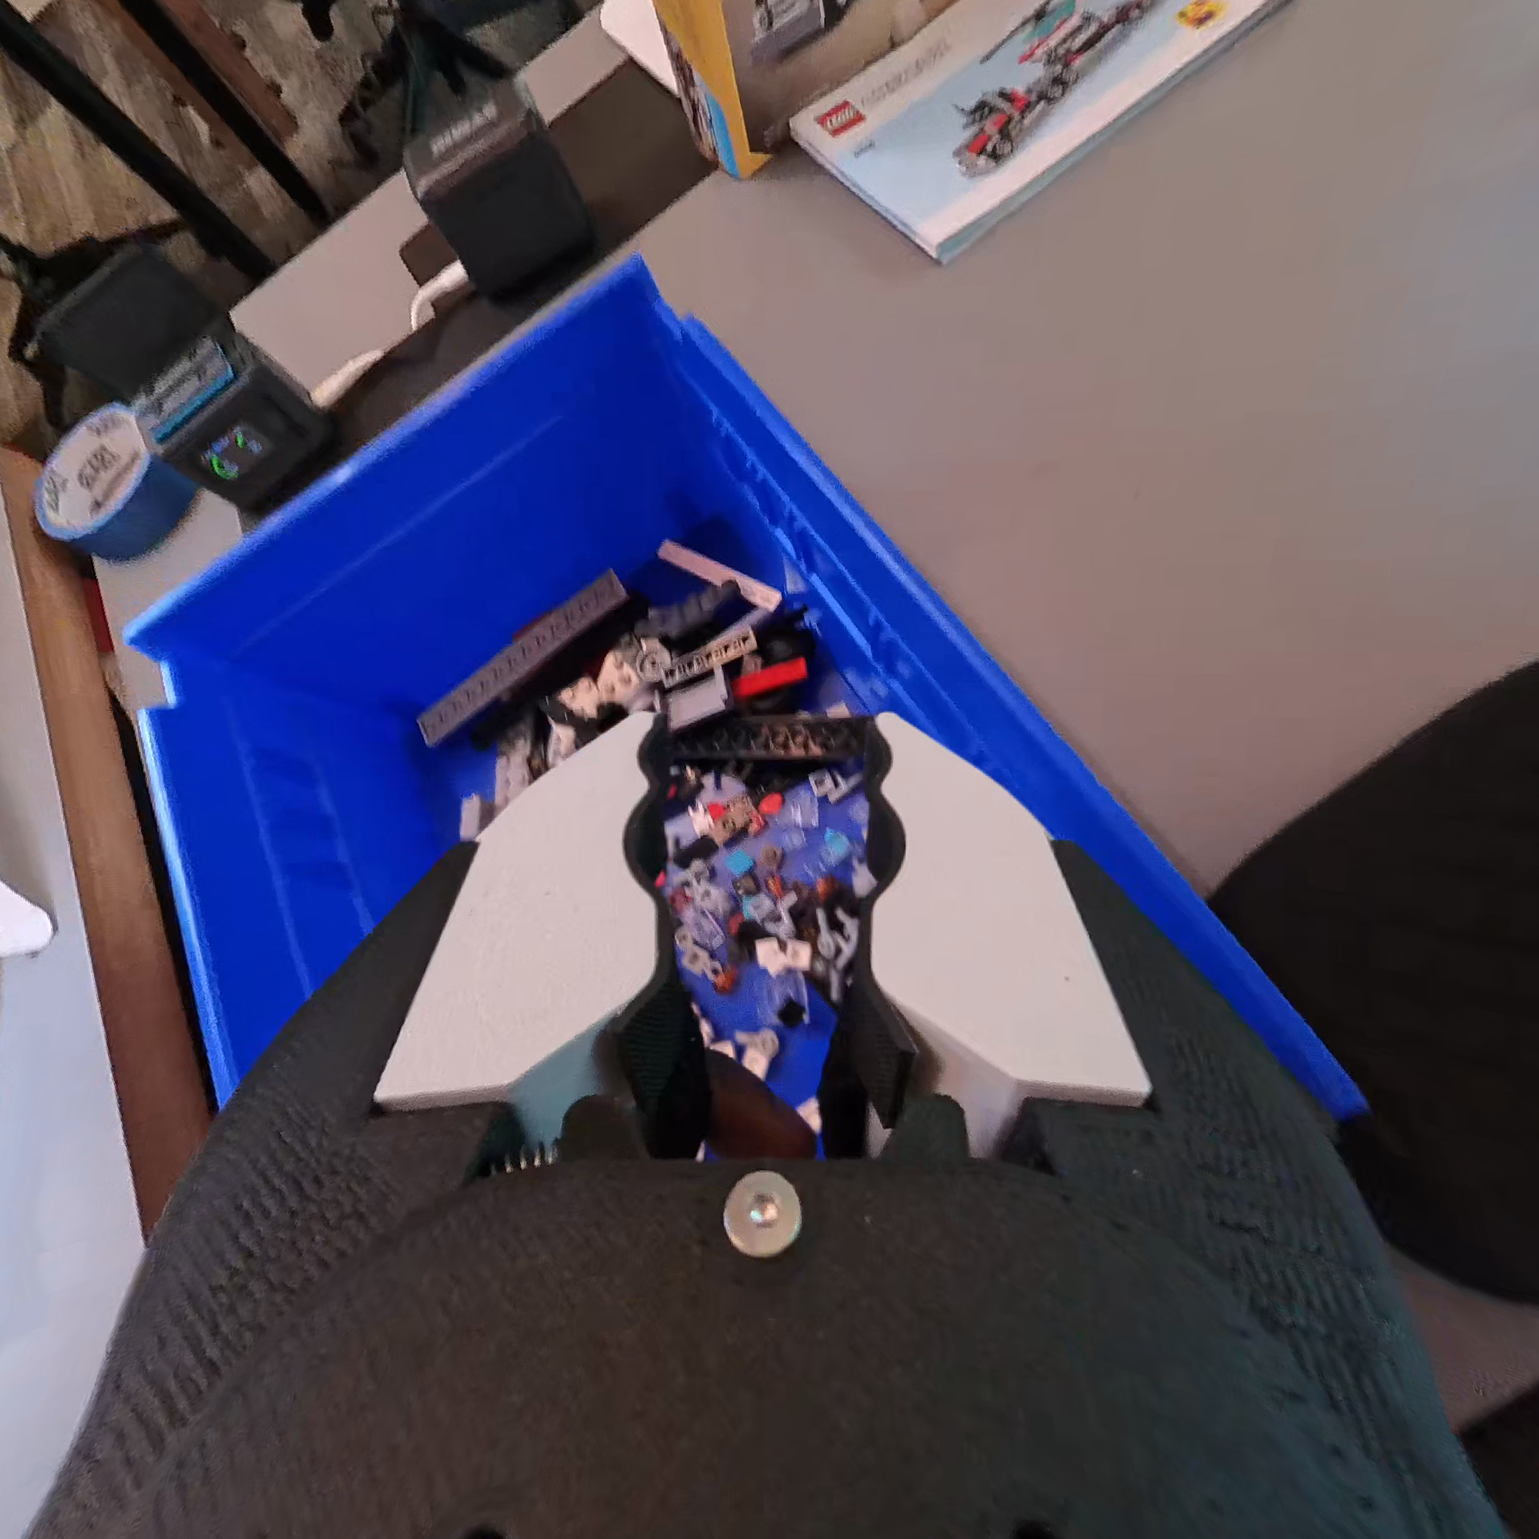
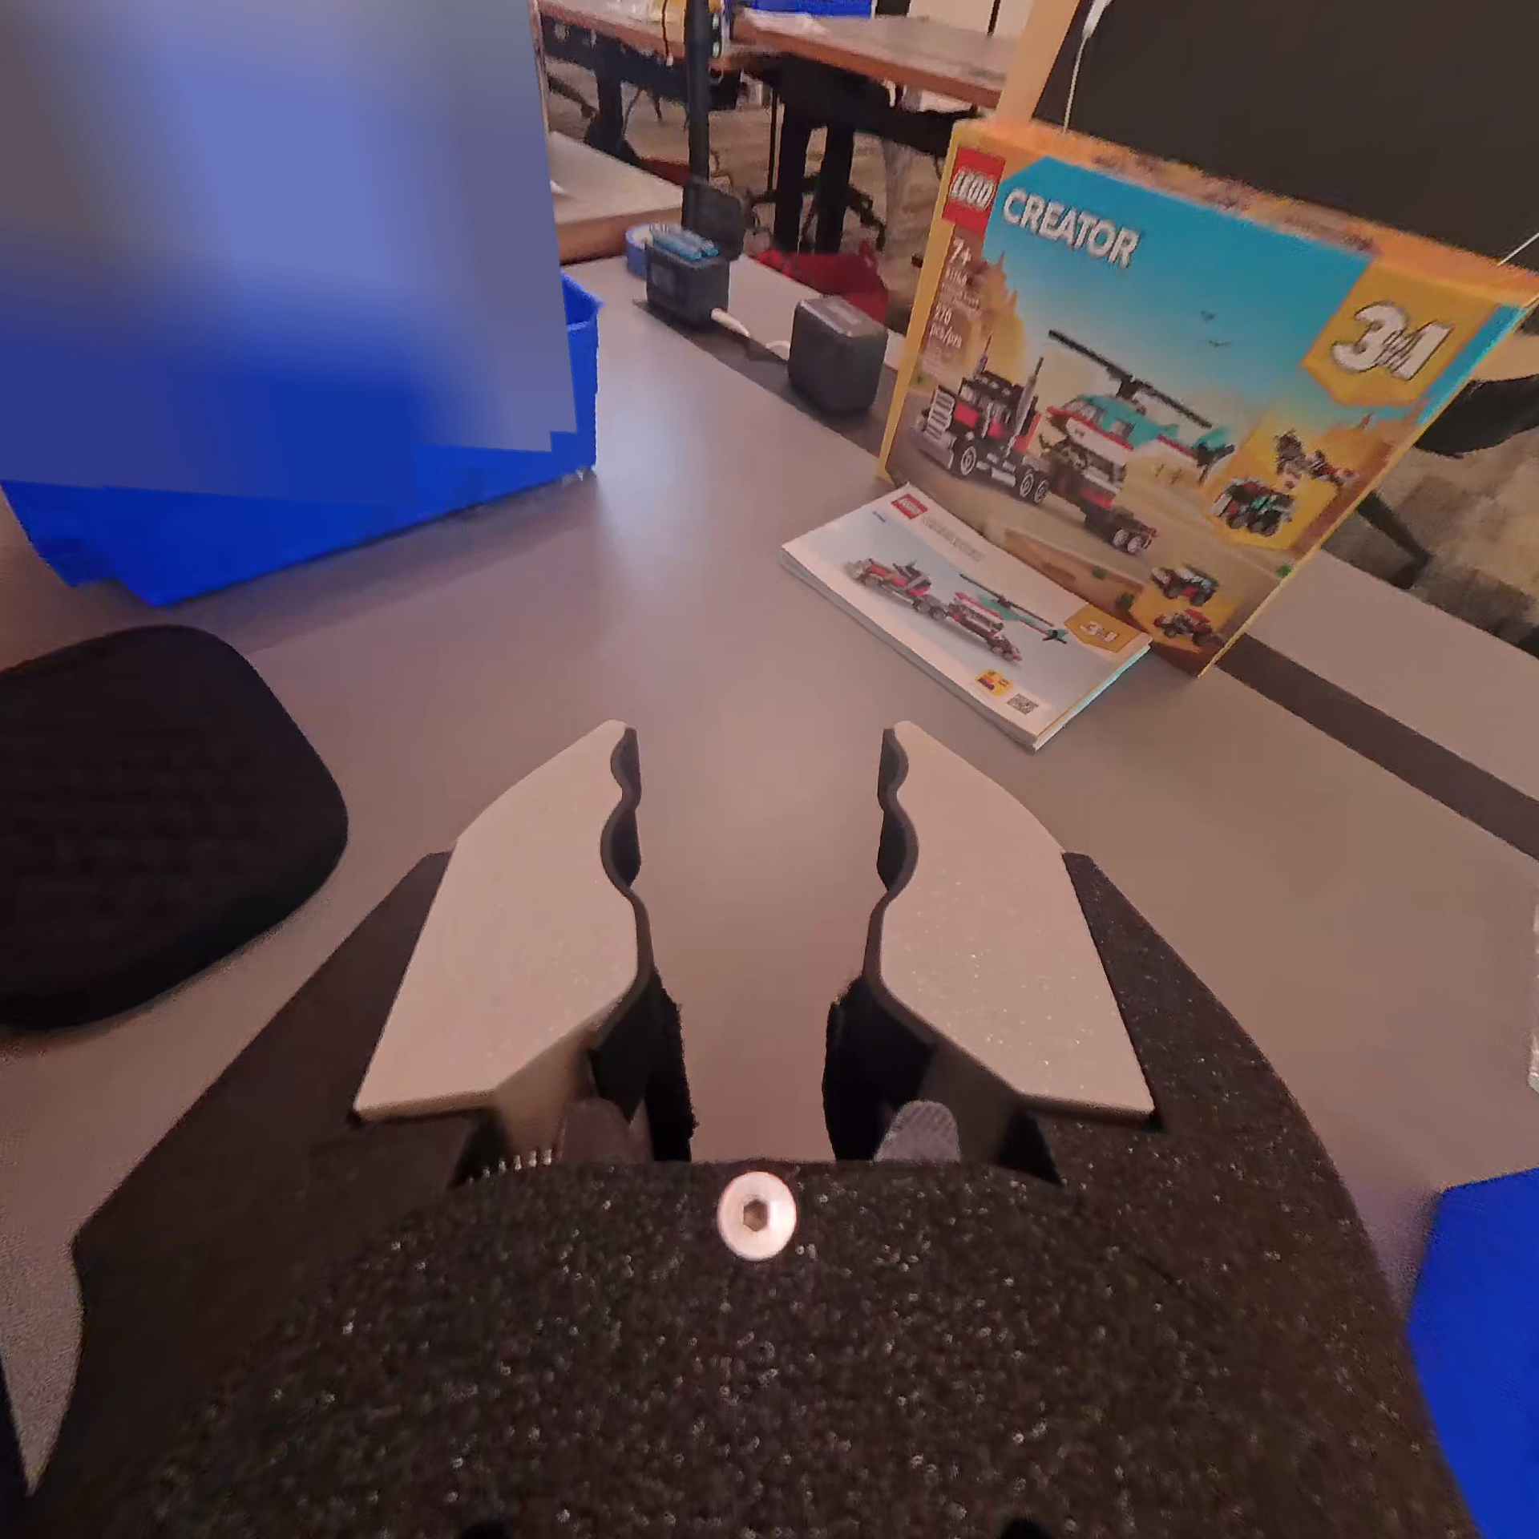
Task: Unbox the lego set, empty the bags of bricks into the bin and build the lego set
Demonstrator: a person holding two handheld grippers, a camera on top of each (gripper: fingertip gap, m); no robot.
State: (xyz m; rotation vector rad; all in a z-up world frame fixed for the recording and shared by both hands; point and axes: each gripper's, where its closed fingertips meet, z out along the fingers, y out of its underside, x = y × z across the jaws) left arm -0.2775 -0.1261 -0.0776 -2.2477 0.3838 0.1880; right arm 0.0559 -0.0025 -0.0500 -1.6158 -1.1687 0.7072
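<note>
Inside the blue bin [image 1: 400, 583], left tool [image 1: 764, 737] pinches a black beam [image 1: 766, 739]; right tool [image 2: 758, 741] gapes, empty.

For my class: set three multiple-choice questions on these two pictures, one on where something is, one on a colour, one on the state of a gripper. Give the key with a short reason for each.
1. Where does the booklet lie?
A. Inside the bin
B. Flat on the table, in front of the upright box
C. On top of the box

2. What colour is the bin that holds the loose bricks?
A. Red
B. Grey
C. Blue

3. How is the right gripper?
A. Open, with nothing in it
B. Shut on a brick
C. Shut on the booklet

Key:
1 B: the booklet lies flat on the grey tabletop at the foot of the standing box.
2 C: the bin walls around the bricks are bright blue.
3 A: bare table shows between its parted fingers.
</note>
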